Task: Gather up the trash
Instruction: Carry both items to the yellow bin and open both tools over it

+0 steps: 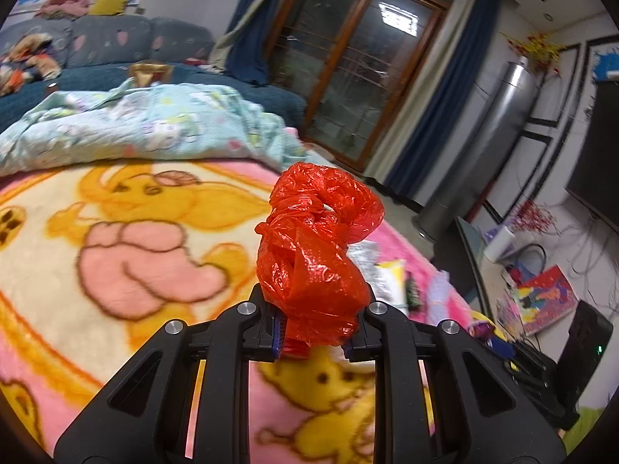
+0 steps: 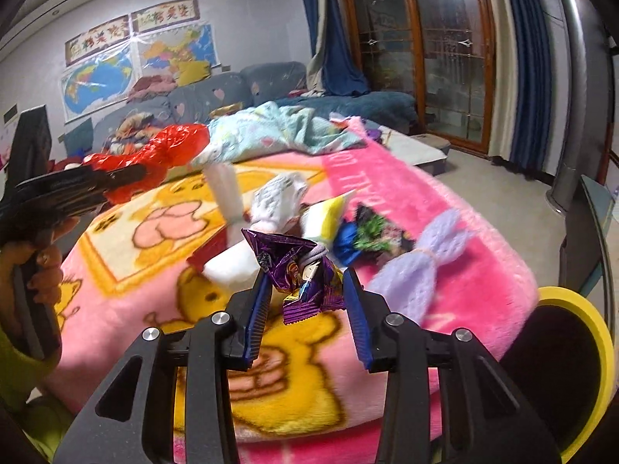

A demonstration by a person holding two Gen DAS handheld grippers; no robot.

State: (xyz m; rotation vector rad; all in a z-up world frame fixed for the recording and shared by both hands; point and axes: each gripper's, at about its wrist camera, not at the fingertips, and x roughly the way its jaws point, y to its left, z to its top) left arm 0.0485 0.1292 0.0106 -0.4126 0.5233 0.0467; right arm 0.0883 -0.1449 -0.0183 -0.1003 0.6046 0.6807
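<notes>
- The left gripper [image 1: 315,324] has its fingers squeezed on a crumpled red plastic bag [image 1: 315,255], up over the pink blanket [image 1: 127,232].
- The right gripper [image 2: 305,301] fingers sit partly open around a purple wrapper [image 2: 298,270]; its writing is too small to read.

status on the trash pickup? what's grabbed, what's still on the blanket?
Done: nothing shows as binned yet; the yellow bin looks empty, though only part of it shows.
In hand: the left gripper is shut on a crumpled red plastic bag. The right gripper has a purple wrapper between its fingers, grip unclear.
Left: white and yellow wrappers and a blue and green wrapper still lie on the pink blanket.
</notes>
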